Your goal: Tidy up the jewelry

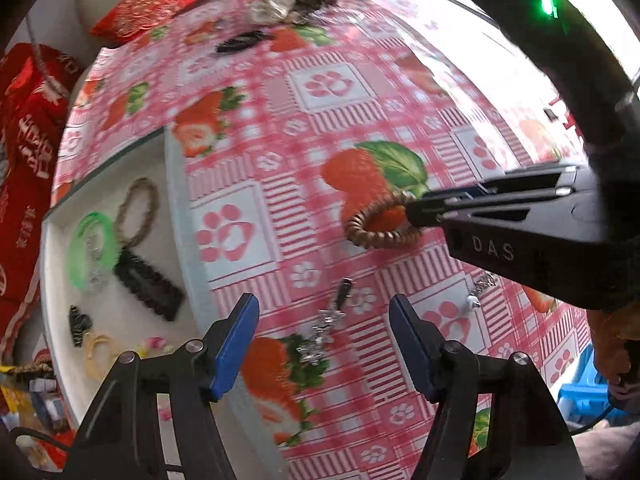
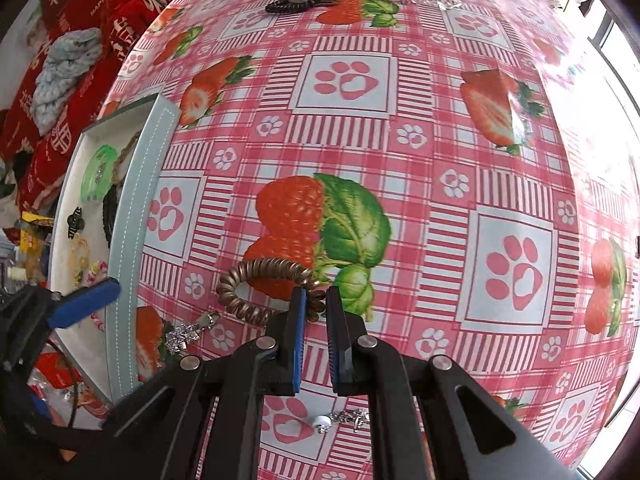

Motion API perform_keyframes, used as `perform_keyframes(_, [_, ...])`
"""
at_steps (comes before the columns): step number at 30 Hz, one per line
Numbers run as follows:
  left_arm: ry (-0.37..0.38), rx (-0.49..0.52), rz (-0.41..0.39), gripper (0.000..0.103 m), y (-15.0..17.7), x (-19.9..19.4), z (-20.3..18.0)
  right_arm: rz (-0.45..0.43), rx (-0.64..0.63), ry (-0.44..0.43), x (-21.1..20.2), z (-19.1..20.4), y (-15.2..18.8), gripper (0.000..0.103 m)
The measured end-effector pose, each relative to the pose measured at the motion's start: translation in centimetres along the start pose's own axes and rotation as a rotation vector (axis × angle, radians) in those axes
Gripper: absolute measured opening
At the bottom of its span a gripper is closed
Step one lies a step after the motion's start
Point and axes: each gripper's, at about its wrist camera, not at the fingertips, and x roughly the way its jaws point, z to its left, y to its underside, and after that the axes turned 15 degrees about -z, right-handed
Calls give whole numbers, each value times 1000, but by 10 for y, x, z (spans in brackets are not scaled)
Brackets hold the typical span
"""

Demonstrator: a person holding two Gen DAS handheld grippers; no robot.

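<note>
A brown coiled hair tie (image 2: 260,286) hangs just above the strawberry tablecloth. My right gripper (image 2: 316,304) is shut on its right end. The left wrist view shows that gripper (image 1: 418,208) reaching in from the right with the hair tie (image 1: 376,232) at its tip. My left gripper (image 1: 322,304) is open over the cloth beside the white tray (image 1: 178,216), pointing down. A silver rhinestone clip (image 1: 328,322) lies on the cloth between its blue pads, untouched. The tray holds a green bangle (image 1: 94,252), a beaded bracelet (image 1: 138,210), a black hair clip (image 1: 150,284) and smaller pieces.
A silver chain with a white bead (image 2: 340,418) lies near the table's front edge. At the far side lie a black clip (image 2: 296,2) and a pile of scrunchies (image 1: 276,2). Red cushions (image 1: 28,152) lie to the left, beyond the tray.
</note>
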Motion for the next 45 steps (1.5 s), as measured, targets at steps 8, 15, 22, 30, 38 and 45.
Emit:
perform_keyframes(8, [26,-2,93,62,9,28,-4,-11,22,-21,-2,-5,-2,11])
perform_keyframes(15, [38,11,85,24,9,28,-4,-6,26,-21,-2,-7,-1,10])
perform_keyframes(22, [71,-71,23,24,0,7,3,-15,24,-31,-8,-3,-4,10])
perform_keyframes(30, [54,-196,-54,23,-5,-31,29,-40,11,-48,-25,4,-11,7])
perform_keyframes(38, [42,-212,-60,23,4,-35,35,33,-15,-39,-5,3,-7,31])
perform_keyframes(45, [43,-217,-46,23,11,-33,32,37,-122,-6,6,11,-5,34])
